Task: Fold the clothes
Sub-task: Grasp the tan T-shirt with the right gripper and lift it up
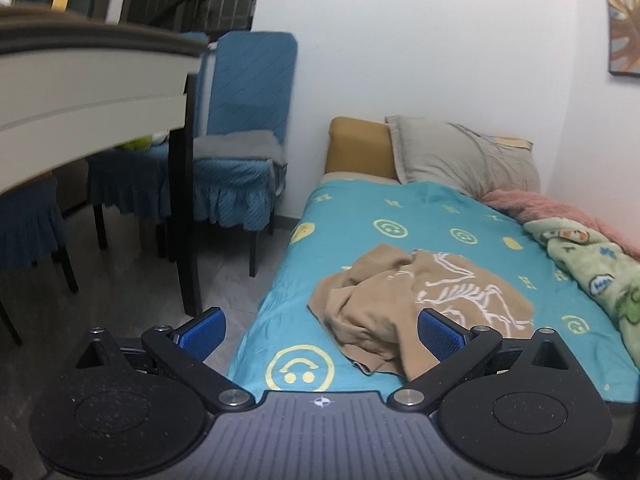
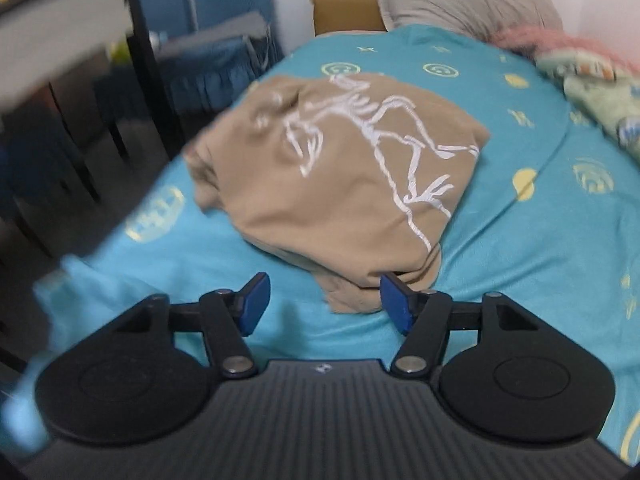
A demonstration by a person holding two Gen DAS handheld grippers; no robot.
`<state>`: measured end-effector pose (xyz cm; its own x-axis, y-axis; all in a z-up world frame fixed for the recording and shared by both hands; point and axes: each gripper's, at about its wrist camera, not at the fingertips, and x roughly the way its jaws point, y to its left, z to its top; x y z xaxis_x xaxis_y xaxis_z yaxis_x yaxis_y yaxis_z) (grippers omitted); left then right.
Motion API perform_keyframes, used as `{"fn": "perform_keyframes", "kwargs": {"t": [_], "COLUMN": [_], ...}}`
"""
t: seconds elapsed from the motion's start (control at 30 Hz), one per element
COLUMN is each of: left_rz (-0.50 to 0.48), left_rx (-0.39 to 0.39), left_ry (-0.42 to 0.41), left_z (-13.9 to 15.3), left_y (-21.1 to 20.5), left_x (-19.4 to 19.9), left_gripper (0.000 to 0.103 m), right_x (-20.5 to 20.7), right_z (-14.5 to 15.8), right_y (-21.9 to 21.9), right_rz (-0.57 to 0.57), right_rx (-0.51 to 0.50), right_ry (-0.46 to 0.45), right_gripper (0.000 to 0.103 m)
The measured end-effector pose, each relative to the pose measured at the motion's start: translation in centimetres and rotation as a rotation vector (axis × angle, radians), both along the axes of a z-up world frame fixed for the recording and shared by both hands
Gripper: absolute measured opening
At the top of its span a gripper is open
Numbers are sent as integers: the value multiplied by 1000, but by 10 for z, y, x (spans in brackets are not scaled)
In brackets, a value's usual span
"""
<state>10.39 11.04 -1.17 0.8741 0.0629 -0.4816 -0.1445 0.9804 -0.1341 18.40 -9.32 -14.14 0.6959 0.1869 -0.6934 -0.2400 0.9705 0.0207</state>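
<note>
A tan garment [image 1: 420, 300] with a white skeleton print lies crumpled on the teal bed sheet [image 1: 360, 216]. My left gripper [image 1: 320, 334] is open and empty, held at the near left corner of the bed, short of the garment's near edge. In the right wrist view the same garment [image 2: 340, 172] fills the middle. My right gripper [image 2: 322, 300] is open and empty just above the sheet [image 2: 520, 260], its fingertips at the garment's near hem.
A grey pillow [image 1: 460, 156] and tan headboard [image 1: 356, 144] stand at the far end. A pink blanket [image 1: 532, 204] and a green printed blanket [image 1: 592, 264] lie along the right side. A table [image 1: 80, 92] and blue-covered chairs [image 1: 240, 140] stand left of the bed.
</note>
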Motion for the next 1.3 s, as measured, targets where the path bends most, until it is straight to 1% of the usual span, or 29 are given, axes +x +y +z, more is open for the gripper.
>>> {"fn": "perform_keyframes", "kwargs": {"t": [0.1,0.13,0.17,0.2,0.23,0.33,0.37,0.47,0.57,0.7,0.8,0.9,0.97,1.1,1.17,1.2,1.27,1.3], "left_rz": [-12,-21,-30,-39,-49,-77,-83,-101,-138,-225,-292,-359,-412,-520,-554,-561,-572,-594], "left_rx": [-34,-38,-32,-27,-21,-5,5,49,91,182,290,409,452,542,611,643,686,686], "left_ry": [26,30,33,36,38,46,43,12,-18,-38,-46,-38,-27,-8,-22,-31,-45,-53], "left_z": [-13,-16,-19,-21,-24,-31,-32,-31,-28,-26,-28,-38,-48,-68,-82,-89,-101,-106], "left_y": [3,2,0,-3,-5,-13,-16,-26,-39,-65,-94,-124,-145,-186,-211,-223,-247,-256], "left_x": [14,17,17,18,19,22,22,15,6,-9,-18,-18,-16,-10,-10,-10,-12,-14], "left_gripper": [103,103,103,103,103,102,102,102,102,101,99,98,96,95,91,86,84,84], "right_x": [4,7,9,12,15,19,16,4,-13,-36,-53,-58,-60,-63,-65,-66,-61,-57], "right_z": [-16,-17,-17,-15,-13,-1,5,29,59,98,124,133,137,146,150,152,143,137], "right_y": [5,4,3,1,-3,-16,-18,-26,-41,-69,-96,-123,-140,-174,-192,-200,-214,-220], "right_rz": [38,40,35,21,3,-47,-56,-72,-90,-114,-133,-146,-155,-171,-180,-184,-205,-215], "right_rx": [-79,-95,-106,-115,-102,-28,-6,56,145,272,369,457,514,629,687,715,759,783], "right_ry": [-34,-38,-38,-34,-23,2,-3,-36,-82,-150,-202,-228,-244,-274,-289,-297,-282,-271], "right_gripper": [61,54,32,22,15,12,12,11,11,11,10,10,10,10,10,10,10,10]}}
